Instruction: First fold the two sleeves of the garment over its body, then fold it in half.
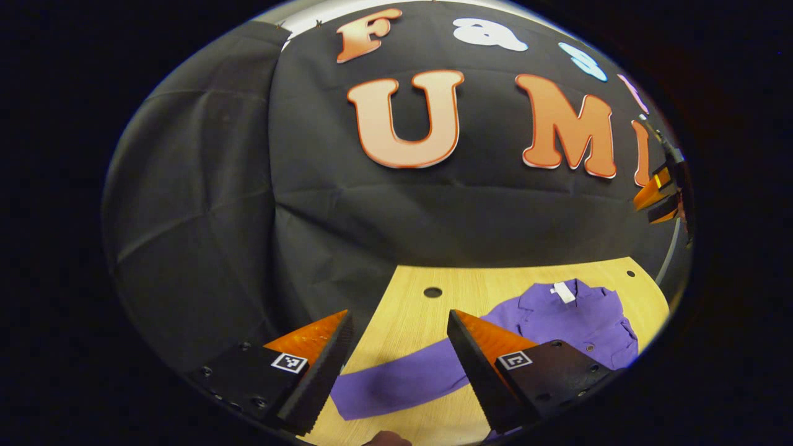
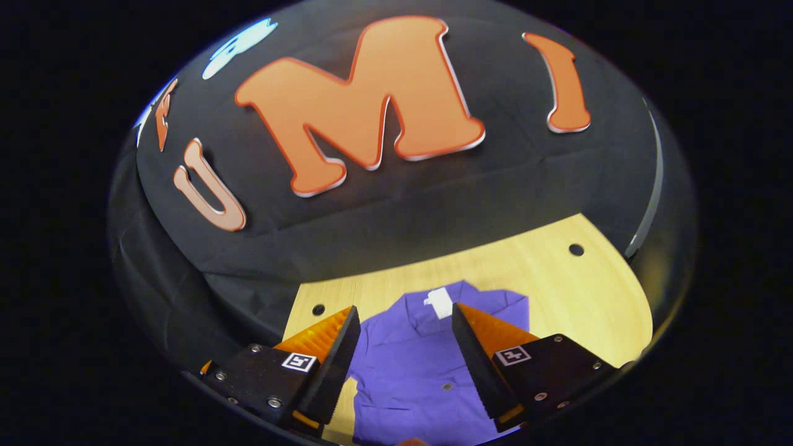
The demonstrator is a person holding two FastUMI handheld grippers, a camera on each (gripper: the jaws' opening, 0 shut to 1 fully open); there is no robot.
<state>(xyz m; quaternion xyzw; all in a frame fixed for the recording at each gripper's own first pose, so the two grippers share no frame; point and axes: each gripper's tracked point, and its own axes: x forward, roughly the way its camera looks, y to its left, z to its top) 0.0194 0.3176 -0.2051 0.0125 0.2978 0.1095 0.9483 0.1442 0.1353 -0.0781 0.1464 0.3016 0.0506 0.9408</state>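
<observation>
My left gripper [image 1: 396,356] hangs above the pale wooden desk [image 1: 421,316], its two fingers spread wide and holding nothing. Between them I see the long purple sleeve [image 1: 403,381] of the purple button-front shirt [image 1: 576,322], stretched flat towards the desk's near left edge, its cuff end lying just below my left finger. The shirt's body lies farther along the desk, collar towards the far edge, with a small white neck label [image 1: 564,292] showing inside the collar. A dark round hole [image 1: 432,292] sits in the desktop near the far edge, apart from the cloth. At the right rim of the left gripper view my other gripper [image 1: 660,195] is raised high over the desk; from there I cannot tell its jaws.

In the right gripper view, my right gripper [image 2: 406,356] is also spread open and empty, poised over the shirt's [image 2: 409,378] body. The white label [image 2: 440,301] lies between the fingertips, and small buttons run down the front. Bare desk [image 2: 576,291] lies to the right of the shirt.
</observation>
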